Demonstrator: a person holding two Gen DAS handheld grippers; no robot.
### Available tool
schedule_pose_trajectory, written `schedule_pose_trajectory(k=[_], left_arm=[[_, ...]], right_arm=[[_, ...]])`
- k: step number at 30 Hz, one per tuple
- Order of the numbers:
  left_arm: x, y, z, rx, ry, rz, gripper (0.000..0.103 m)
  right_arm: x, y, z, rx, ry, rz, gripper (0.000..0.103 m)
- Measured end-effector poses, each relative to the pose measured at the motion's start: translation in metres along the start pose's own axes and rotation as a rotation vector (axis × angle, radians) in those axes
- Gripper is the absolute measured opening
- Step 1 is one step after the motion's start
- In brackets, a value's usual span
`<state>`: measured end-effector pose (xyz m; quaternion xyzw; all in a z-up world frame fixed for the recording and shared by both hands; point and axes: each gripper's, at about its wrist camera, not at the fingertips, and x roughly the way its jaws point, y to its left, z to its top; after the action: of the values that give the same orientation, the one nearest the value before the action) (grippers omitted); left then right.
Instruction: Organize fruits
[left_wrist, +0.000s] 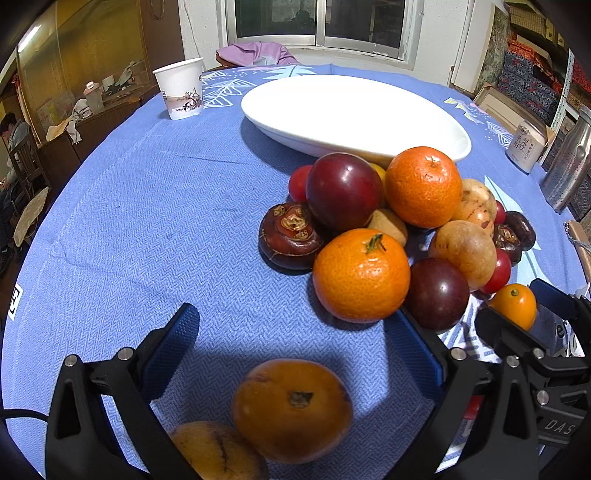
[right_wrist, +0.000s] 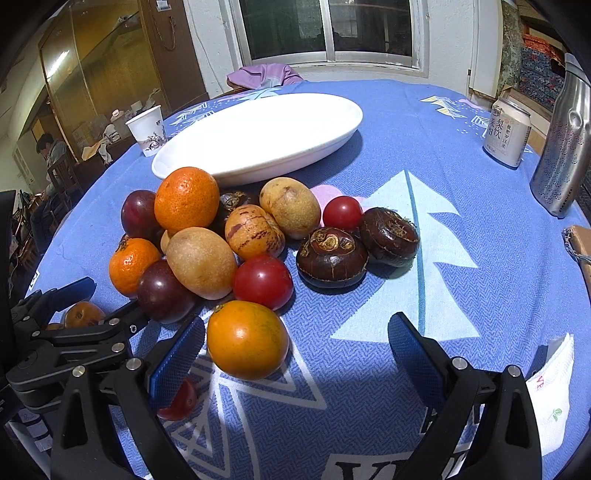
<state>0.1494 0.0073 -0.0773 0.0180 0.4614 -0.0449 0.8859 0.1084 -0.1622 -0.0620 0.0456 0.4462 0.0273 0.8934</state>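
A pile of fruit lies on the blue tablecloth in front of a white oval plate (left_wrist: 354, 114) (right_wrist: 258, 136): two tangerines (left_wrist: 360, 275), dark plums (left_wrist: 343, 192), red tomatoes (right_wrist: 263, 281), brown water chestnuts (right_wrist: 330, 256) and tan kiwi-like fruits (right_wrist: 201, 262). My left gripper (left_wrist: 295, 350) is open, with an orange-brown fruit (left_wrist: 291, 410) lying on the cloth between its fingers and a second one (left_wrist: 218, 450) beside it. My right gripper (right_wrist: 295, 354) is open too; a small orange fruit (right_wrist: 247, 339) sits by its left finger, untouched.
A paper cup (left_wrist: 181, 88) stands at the far left of the table. A drink can (right_wrist: 508, 133) and a steel bottle (right_wrist: 561, 147) stand at the right. A white napkin (right_wrist: 554, 398) lies near the right edge. A person sits in the left background.
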Motion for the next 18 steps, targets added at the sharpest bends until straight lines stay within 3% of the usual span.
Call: schedule_pose_trajectory(k=[18], left_arm=[[-0.0008, -0.0012, -0.001, 0.007, 0.006, -0.003, 0.099]], right_arm=[[0.0002, 0.0001, 0.0001, -0.004, 0.002, 0.0, 0.1]])
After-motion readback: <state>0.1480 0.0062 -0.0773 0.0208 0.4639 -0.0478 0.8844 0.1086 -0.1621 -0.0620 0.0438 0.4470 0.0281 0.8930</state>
